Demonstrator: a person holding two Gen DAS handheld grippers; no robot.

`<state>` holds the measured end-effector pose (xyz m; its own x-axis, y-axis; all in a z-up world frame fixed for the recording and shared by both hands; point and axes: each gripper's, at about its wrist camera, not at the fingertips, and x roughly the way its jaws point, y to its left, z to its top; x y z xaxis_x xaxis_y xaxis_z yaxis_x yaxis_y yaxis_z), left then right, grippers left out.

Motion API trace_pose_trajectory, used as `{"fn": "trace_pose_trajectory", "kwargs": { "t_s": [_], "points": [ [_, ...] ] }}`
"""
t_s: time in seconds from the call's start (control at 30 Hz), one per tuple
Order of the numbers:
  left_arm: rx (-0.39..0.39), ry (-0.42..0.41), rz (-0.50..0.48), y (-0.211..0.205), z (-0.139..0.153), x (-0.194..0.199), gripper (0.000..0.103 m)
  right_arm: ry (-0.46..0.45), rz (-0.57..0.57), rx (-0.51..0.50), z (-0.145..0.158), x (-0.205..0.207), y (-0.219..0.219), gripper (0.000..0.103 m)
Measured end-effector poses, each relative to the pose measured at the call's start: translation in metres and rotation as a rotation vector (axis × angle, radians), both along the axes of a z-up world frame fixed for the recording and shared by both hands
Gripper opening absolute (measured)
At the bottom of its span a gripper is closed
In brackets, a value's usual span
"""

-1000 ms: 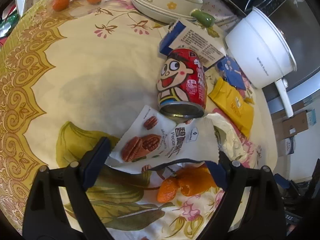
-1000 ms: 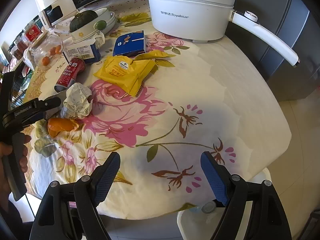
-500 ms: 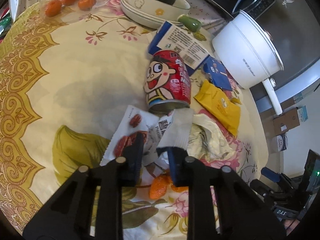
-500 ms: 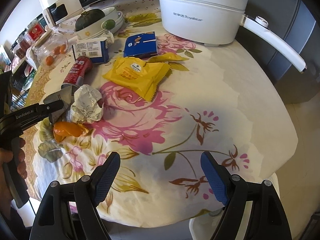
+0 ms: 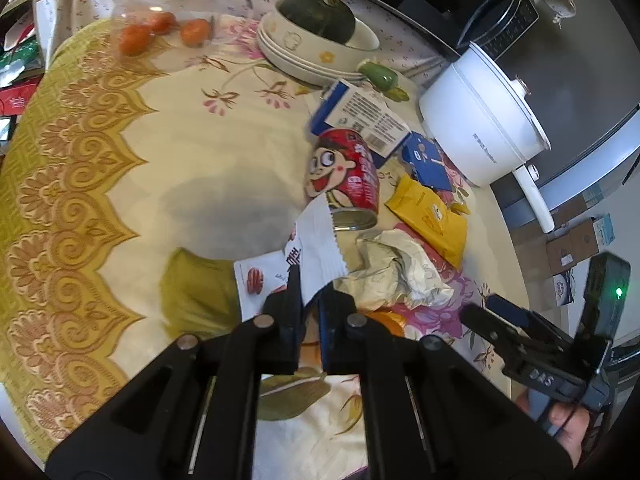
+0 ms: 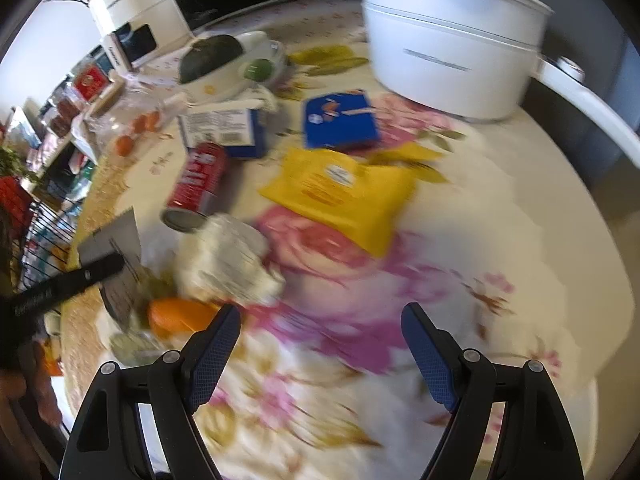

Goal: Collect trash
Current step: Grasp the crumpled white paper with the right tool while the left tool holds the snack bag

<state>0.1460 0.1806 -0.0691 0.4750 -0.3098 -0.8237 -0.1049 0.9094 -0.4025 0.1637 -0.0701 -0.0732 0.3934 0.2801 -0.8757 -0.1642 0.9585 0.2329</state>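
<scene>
The left gripper point(image 5: 308, 300) pinches the pecan packet point(image 5: 316, 240), which stands up between its fingers. Just beyond the packet lies the drink can point(image 5: 346, 184) on its side, the carton point(image 5: 360, 116) behind it. Right of the gripper sits the crumpled wrapper point(image 5: 396, 268), touching the can's rim as far as the view tells. Farther right lies the snack pouch point(image 5: 432, 216); behind that, the electric pot point(image 5: 480, 128)
</scene>
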Motion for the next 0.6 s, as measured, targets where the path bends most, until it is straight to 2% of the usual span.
{"fn": "trace_pose_trajectory", "kwargs": {
  "t_s": [0.13, 0.23, 0.6],
  "points": [
    [0.0, -0.014, 0.005, 0.01, 0.007, -0.008, 0.008, 0.0, 0.036, 0.024, -0.008, 0.009, 0.031, 0.084],
    [-0.003, -0.02, 0.002, 0.014, 0.008, -0.01, 0.008, 0.007, 0.045, 0.006, -0.017, 0.017, 0.049, 0.084],
    [-0.002, 0.007, 0.009, 0.019, 0.002, -0.014, 0.008, -0.018, 0.034, -0.026, -0.041, 0.035, 0.075, 0.084]
  ]
}}
